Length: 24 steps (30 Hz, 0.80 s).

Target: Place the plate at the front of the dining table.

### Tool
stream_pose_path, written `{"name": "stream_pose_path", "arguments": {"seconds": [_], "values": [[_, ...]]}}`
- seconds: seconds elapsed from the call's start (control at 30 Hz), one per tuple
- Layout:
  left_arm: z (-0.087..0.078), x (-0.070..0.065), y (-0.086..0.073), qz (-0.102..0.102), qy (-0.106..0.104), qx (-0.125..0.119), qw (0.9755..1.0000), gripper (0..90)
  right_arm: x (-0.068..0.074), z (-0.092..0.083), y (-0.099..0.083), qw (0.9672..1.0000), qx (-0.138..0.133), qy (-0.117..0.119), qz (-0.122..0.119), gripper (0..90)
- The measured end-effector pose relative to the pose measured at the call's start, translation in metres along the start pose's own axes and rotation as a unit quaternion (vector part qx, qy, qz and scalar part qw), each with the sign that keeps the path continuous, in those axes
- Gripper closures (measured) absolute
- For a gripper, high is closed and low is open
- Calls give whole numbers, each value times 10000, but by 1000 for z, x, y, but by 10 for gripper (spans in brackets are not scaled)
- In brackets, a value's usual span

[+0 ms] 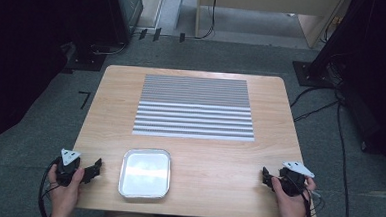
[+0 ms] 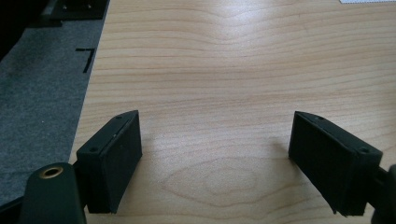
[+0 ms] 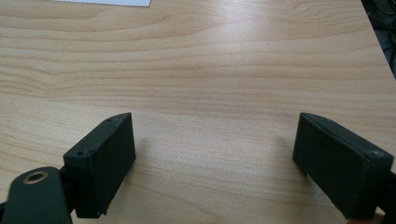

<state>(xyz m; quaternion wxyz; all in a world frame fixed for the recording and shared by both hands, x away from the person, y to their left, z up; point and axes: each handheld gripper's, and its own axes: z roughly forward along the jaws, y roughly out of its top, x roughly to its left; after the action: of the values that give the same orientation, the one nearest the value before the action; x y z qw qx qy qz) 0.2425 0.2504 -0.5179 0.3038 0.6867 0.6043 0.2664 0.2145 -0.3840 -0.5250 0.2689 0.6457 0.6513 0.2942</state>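
open hand-held gripper [image 2: 215, 154] above table [image 2: 224, 70]

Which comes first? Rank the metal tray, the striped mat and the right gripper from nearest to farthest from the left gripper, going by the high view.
From the left gripper:
1. Metal tray: just beside it, toward the table's middle at the near edge.
2. Striped mat: farther up the table, in the centre.
3. Right gripper: across the table, at the near right edge.

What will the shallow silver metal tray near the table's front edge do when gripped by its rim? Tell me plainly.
The shallow silver metal tray looks thin and empty, so probably light and fairly stiff. Its shiny surface suggests the rim may slip between jaws. Lying flat on the wooden table, it would likely slide rather than tip when pushed.
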Motion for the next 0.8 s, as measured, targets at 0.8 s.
{"name": "stream_pose_path", "arguments": {"seconds": [0.8], "values": [[-20,-7,8,-226,47,-333,9992,170,14,-21,11,9980,-298,128,541,136]]}}
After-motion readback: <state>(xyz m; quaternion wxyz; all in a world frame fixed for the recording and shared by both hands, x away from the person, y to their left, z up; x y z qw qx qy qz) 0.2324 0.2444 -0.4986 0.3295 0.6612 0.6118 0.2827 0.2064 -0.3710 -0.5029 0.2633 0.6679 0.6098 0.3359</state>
